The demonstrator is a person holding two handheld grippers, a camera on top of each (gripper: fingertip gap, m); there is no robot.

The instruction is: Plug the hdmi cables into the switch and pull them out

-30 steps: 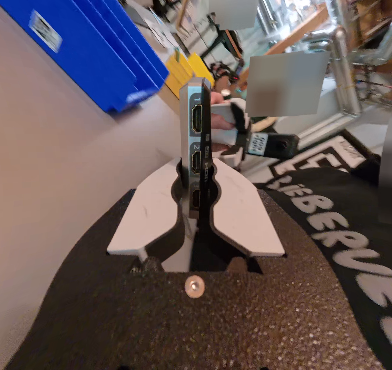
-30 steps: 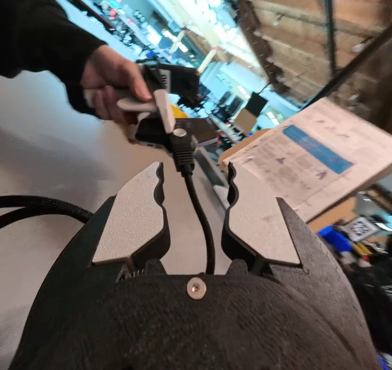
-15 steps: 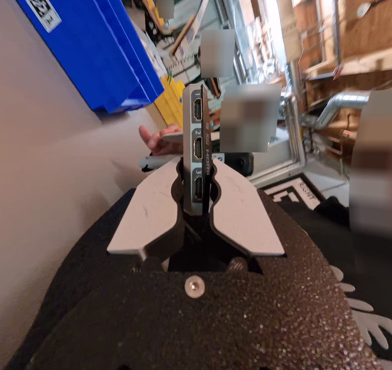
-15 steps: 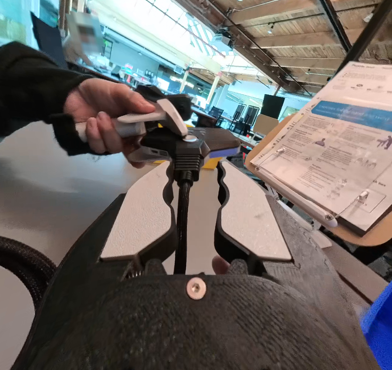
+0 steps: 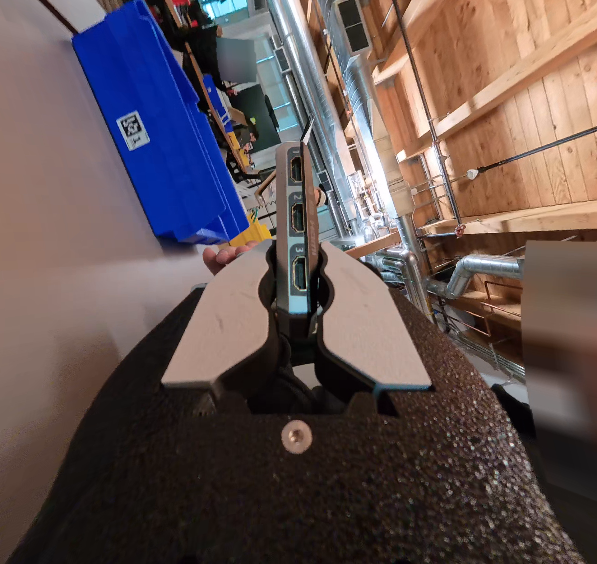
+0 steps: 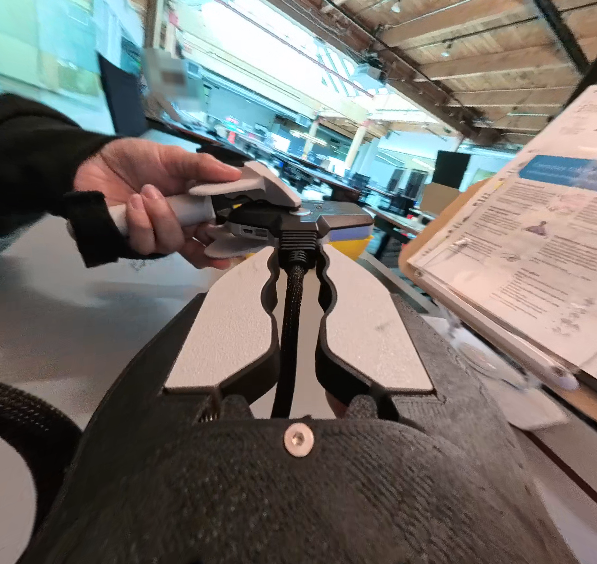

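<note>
My left gripper [image 5: 295, 259] is shut on the lower end of a grey HDMI switch [image 5: 292, 206], held on edge. Three empty ports face this camera. In the right wrist view a hand holds that gripper [image 6: 258, 222], clamped on the switch [image 6: 342, 218]. A black HDMI plug [image 6: 297, 241] sits in the switch's near side. My right gripper [image 6: 296, 254] is closed on the plug's ribbed boot. The braided cable [image 6: 289, 332] runs back between the fingers.
Stacked blue bins [image 5: 155, 128] and a yellow bin [image 5: 253, 235] stand on the pale table [image 5: 48, 257] to the left. A slanted board with printed sheets [image 6: 517, 257] stands close on the right. A loop of braided cable [image 6: 29, 419] lies at lower left.
My right gripper moved up along the cable to the plug and narrowed from wide open to closed on it. My left gripper tilted upward with the switch still held.
</note>
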